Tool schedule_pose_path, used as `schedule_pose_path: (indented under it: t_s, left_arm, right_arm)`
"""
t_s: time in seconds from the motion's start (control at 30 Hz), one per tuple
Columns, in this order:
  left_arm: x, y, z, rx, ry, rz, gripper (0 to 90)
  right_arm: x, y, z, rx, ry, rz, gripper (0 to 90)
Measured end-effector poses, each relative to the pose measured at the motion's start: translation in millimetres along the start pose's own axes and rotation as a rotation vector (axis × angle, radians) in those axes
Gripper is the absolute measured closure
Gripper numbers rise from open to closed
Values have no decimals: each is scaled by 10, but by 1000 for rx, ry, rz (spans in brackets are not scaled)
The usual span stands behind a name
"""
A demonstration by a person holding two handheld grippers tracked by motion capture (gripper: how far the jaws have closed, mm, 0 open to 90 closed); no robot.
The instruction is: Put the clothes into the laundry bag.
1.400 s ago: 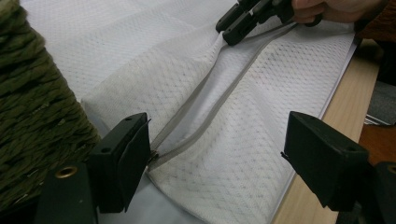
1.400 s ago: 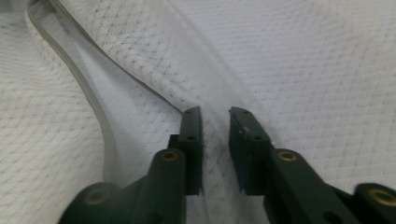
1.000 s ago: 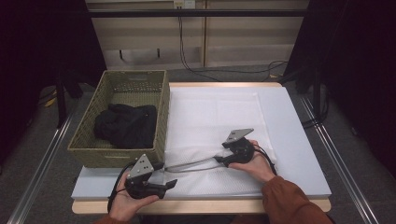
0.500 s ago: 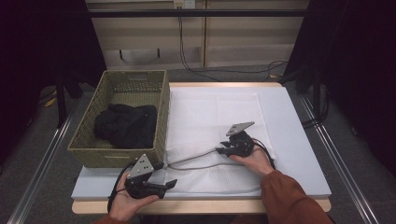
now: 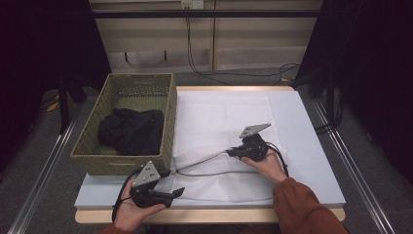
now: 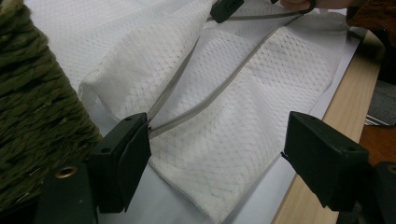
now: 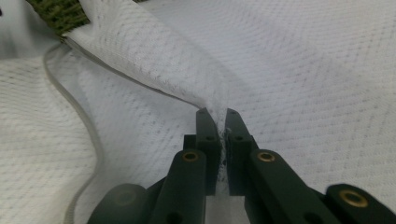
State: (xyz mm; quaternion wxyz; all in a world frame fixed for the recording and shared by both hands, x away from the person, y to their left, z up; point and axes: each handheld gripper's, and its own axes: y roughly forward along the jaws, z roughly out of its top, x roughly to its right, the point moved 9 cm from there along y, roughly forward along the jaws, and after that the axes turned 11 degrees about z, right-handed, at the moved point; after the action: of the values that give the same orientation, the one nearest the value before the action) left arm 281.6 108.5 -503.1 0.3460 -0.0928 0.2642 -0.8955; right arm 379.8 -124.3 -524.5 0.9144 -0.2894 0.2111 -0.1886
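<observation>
On table: right hand-held gripper (image 7: 222,122) pinching white mesh bag (image 5: 221,146); left hand-held gripper (image 6: 217,154) jaws apart beside woven basket (image 5: 97,151)

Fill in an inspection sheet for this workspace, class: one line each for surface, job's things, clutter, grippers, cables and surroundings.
Surface: pale table with a wooden front edge.
Job's things: white mesh bag lying flat, its grey zipper open.
Clutter: woven basket at the table's left, dark clothing inside.
Grippers: left hand-held gripper open, jaws either side of the bag's corner; right hand-held gripper has just closed, pinching mesh at the zipper's edge.
Cables: black cable trailing from the right hand-held gripper; more on the floor behind.
Surroundings: dark curtains, pale cabinet behind.
</observation>
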Motion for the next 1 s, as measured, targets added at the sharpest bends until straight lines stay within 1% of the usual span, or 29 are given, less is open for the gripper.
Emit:
schedule_pose_path:
  t_s: [0.07,0.13,0.3,0.43,0.47,0.57,0.7,0.77,0.8,1.0]
  left_arm:
    - [-2,-3,3,3,2,2,223]
    - [4,-5,3,3,-5,-1,223]
    - [7,-8,5,5,-1,-2,223]
    - [6,-9,5,4,0,0,223]
    - [7,-9,6,5,-2,0,223]
    - [2,-10,7,6,4,2,223]
    - [5,-14,10,8,8,5,220]
    - [6,-15,11,10,10,4,220]
    - [4,-16,9,8,11,8,220]
    - [15,-17,13,11,13,5,218]
  right_arm:
    - [-16,-34,30,14,-6,-4,874]
    - [-45,-61,58,24,-6,17,876]
    - [-88,-127,128,51,-8,29,879]
    - [-133,-184,195,82,-10,52,880]
    - [-133,-195,202,87,-10,49,880]
    - [-136,-209,208,96,-4,63,880]
    - [-115,-253,255,139,-3,44,882]
    - [-117,-271,272,152,-2,52,882]
    - [-115,-280,281,155,0,48,882]
    - [-155,-311,363,173,-15,65,883]
